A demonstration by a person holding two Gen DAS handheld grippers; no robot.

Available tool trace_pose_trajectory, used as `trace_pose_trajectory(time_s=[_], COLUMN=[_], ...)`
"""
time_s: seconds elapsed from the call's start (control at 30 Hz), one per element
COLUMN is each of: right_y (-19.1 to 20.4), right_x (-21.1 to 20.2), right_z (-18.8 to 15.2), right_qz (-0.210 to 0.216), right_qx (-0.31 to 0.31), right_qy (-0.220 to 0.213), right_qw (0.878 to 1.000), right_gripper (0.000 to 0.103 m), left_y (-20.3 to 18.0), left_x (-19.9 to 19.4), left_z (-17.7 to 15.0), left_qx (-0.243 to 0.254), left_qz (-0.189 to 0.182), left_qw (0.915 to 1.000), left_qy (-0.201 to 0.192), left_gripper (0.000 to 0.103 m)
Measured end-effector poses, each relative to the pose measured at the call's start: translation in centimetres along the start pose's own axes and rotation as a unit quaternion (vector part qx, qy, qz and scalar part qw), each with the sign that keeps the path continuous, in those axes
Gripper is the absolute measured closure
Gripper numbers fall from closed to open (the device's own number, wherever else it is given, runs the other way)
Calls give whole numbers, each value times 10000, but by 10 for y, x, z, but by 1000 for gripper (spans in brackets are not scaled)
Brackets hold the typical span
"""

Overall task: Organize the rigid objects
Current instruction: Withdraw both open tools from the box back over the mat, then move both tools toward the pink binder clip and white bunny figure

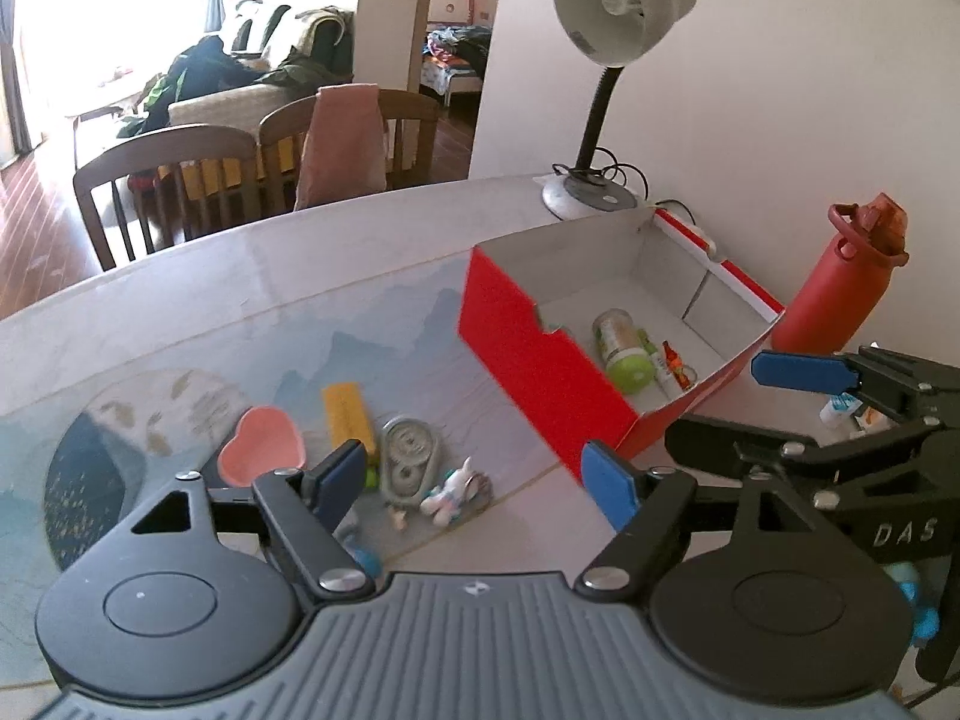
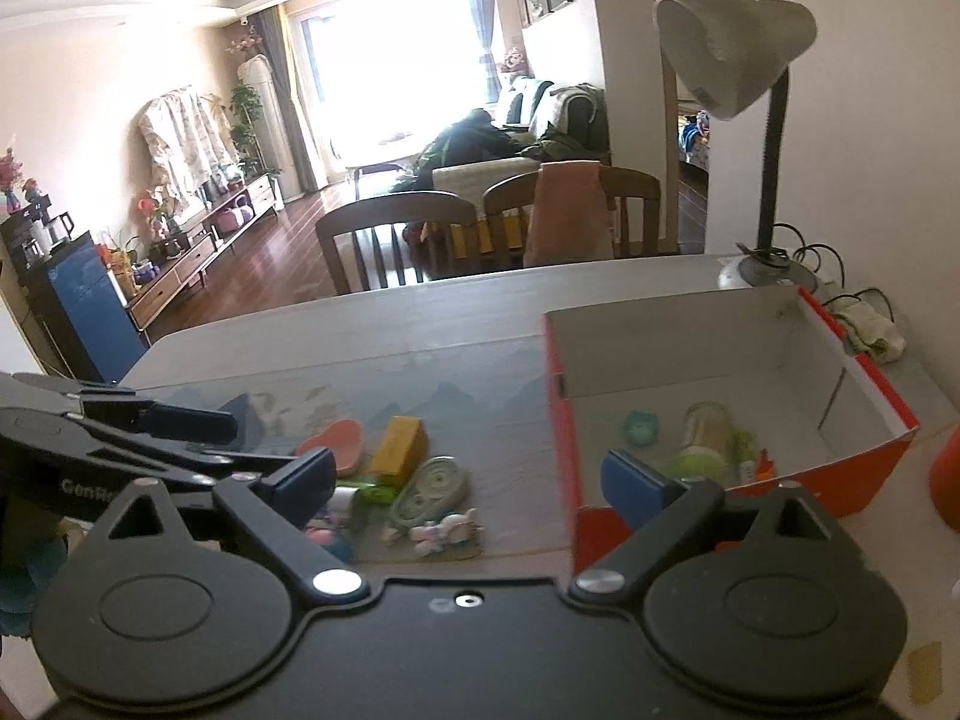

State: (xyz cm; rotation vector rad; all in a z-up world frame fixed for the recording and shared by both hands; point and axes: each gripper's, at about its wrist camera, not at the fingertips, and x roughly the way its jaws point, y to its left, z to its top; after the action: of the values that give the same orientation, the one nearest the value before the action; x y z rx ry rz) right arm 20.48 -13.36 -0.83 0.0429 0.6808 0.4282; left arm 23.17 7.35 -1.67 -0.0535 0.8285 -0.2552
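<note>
A red box (image 1: pixel 540 360) with a white inside stands open on the table and holds a green-capped jar (image 1: pixel 621 342) and a small tube. The box also shows in the right wrist view (image 2: pixel 870 456), with the jar (image 2: pixel 705 444) and a teal piece (image 2: pixel 641 426). Left of the box lie a pink heart dish (image 1: pixel 261 444), a yellow block (image 1: pixel 348 414), a grey oval toy (image 1: pixel 411 459) and a small unicorn figure (image 1: pixel 456 489). My left gripper (image 1: pixel 474 483) is open and empty above these. My right gripper (image 2: pixel 474 480) is open and empty, over the toys and the box's near corner.
A desk lamp (image 1: pixel 600 60) stands behind the box by the wall. A red water bottle (image 1: pixel 846 282) stands right of the box. Small packets (image 1: pixel 843 408) lie near it. Wooden chairs (image 1: pixel 174 192) stand at the table's far edge.
</note>
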Motion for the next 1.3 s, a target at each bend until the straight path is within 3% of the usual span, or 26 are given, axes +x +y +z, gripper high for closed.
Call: trace_pose_trajectory(time_s=[0.27,0.43,0.7,1.13,1.3], right_y=[33,49,64,60,55], right_x=[0,1,5,46,73], right_z=[-12,-19,-31,-47,-50], right_qz=[121,174,161,152,117], right_qx=[-106,-175,-269,-584,-687], right_qy=[61,129,281,728,901], right_qw=[9999,9996,9991,9955,9935], right_gripper=[8,8,8,8,9], left_y=[37,55,75,114,117], left_x=[-27,-34,-33,8,30], left_z=[-31,-54,-88,-125,-133], left_qx=[-274,-302,-497,-1119,-1039], left_qz=[-39,6,356,712,752], left_qw=[9996,9995,9980,9911,9917], left_qy=[-56,-53,-159,-65,-27], left_gripper=[15,3,2,2,2])
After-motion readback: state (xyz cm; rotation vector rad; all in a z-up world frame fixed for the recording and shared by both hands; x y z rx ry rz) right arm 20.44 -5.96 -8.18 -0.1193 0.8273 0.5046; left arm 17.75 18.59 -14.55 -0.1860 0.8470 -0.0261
